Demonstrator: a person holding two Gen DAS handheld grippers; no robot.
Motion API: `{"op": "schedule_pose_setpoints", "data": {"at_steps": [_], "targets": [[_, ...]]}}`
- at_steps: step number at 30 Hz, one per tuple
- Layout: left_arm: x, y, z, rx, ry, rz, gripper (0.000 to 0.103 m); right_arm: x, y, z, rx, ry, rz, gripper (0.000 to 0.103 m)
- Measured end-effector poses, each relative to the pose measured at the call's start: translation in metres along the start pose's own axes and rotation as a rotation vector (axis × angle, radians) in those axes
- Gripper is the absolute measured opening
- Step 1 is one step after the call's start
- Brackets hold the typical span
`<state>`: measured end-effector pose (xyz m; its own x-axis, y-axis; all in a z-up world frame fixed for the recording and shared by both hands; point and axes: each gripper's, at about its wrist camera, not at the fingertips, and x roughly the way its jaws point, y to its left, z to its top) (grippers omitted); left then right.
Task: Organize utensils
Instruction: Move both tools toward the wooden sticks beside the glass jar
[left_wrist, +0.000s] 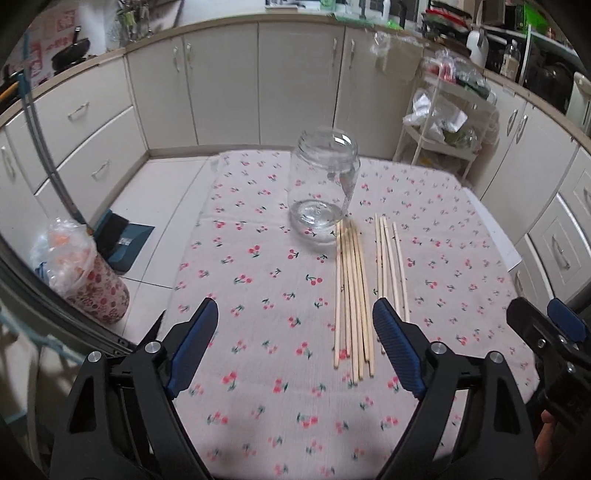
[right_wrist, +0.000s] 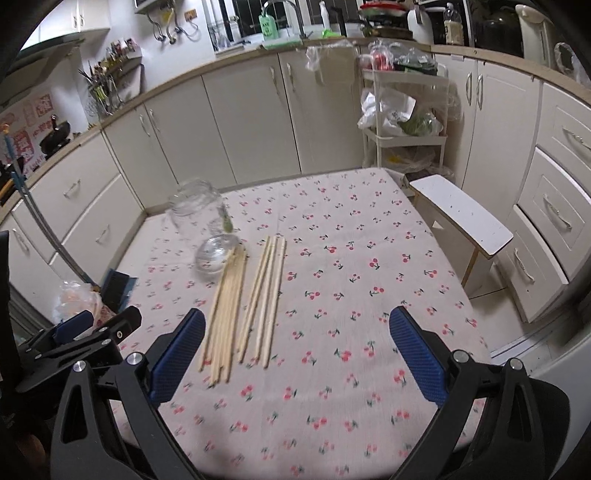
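An empty clear glass jar (left_wrist: 325, 184) (right_wrist: 201, 221) stands upright on the cherry-print tablecloth (left_wrist: 258, 258) (right_wrist: 369, 258). Just in front of it lie wooden chopsticks in two groups: a bigger bundle (left_wrist: 352, 295) (right_wrist: 227, 306) and a smaller set (left_wrist: 391, 269) (right_wrist: 267, 295) to its right. My left gripper (left_wrist: 295, 308) hovers open above the cloth, and the bundle's near ends show between its blue pads. My right gripper (right_wrist: 297, 315) is open too, with the chopsticks' near ends by its left pad. Each gripper also shows at the edge of the other's view.
A floral bin lined with a plastic bag (left_wrist: 85, 273) and a dark dustpan (left_wrist: 125, 240) sit on the floor left of the table. A white stool (right_wrist: 461, 218) and a white cart (right_wrist: 402, 110) stand at the right. Cream cabinets ring the room.
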<state>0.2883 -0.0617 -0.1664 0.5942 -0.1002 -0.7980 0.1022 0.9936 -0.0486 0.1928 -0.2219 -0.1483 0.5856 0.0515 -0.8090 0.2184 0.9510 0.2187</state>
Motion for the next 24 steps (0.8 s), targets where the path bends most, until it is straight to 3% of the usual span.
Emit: {"op": "schedule_pose_setpoints", "data": {"at_steps": [2, 9, 12, 24], "targets": [[0.017, -0.005, 0.004, 0.012, 0.007, -0.004, 0.082, 0.022, 0.0, 0.002, -0.014, 0.021, -0.009, 0.094], [0.086, -0.012, 0.016, 0.035, 0.074, 0.016, 0.08, 0.094, -0.002, 0.007, -0.027, 0.125, 0.022, 0.054], [0.106, -0.013, 0.021, 0.046, 0.089, 0.019, 0.074, 0.12, -0.002, 0.01, -0.019, 0.173, 0.039, 0.044], [0.144, -0.021, 0.03, 0.086, 0.116, 0.014, 0.072, 0.17, 0.015, 0.03, -0.066, 0.193, 0.027, 0.043]]}}
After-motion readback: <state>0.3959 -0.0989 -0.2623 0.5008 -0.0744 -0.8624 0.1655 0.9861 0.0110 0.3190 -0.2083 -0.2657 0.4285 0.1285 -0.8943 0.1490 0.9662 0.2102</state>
